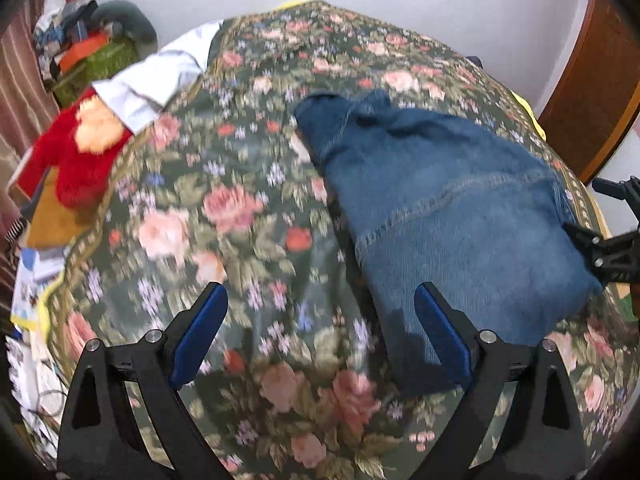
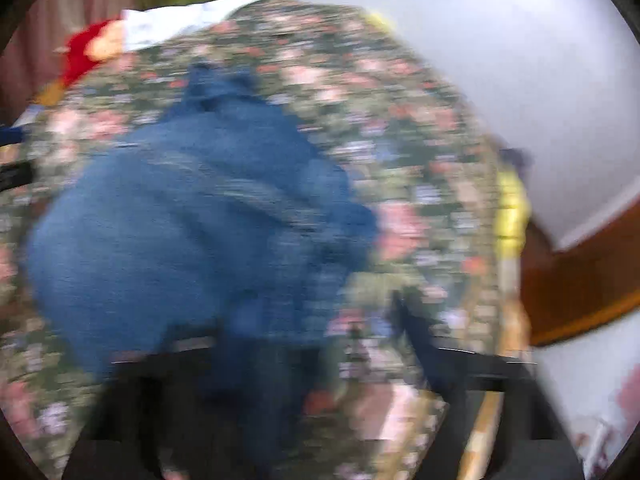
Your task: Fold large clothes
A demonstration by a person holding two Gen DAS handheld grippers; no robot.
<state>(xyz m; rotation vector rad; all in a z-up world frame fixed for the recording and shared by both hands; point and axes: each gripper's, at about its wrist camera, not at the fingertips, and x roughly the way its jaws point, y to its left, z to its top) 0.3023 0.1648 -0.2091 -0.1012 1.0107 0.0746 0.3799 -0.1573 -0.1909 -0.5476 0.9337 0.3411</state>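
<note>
Blue pads wide apart on the left claw [image 1: 320,332], nothing between them, and it hovers over the flowered bedspread [image 1: 192,216] with the near end of the denim garment [image 1: 452,208] just off its right-hand finger [image 1: 440,328]. So the target lies forward and to the right of this claw, not straight ahead. Follow the denim outward: it runs as one long, already doubled strip from that near end away to the bunched, seamed end far up the bed, a little left of straight. Over at the strip's right edge sits the right claw [image 1: 600,240], right against the cloth at its near corner; whether it is pinching the denim or merely touching it, I cannot tell, and its own view is smeared by blur, showing only denim [image 2: 192,224] filling the frame. My read: the right claw is the nearer one, and the next fold should carry the near end along that long axis, with the left claw shifting right first.
</note>
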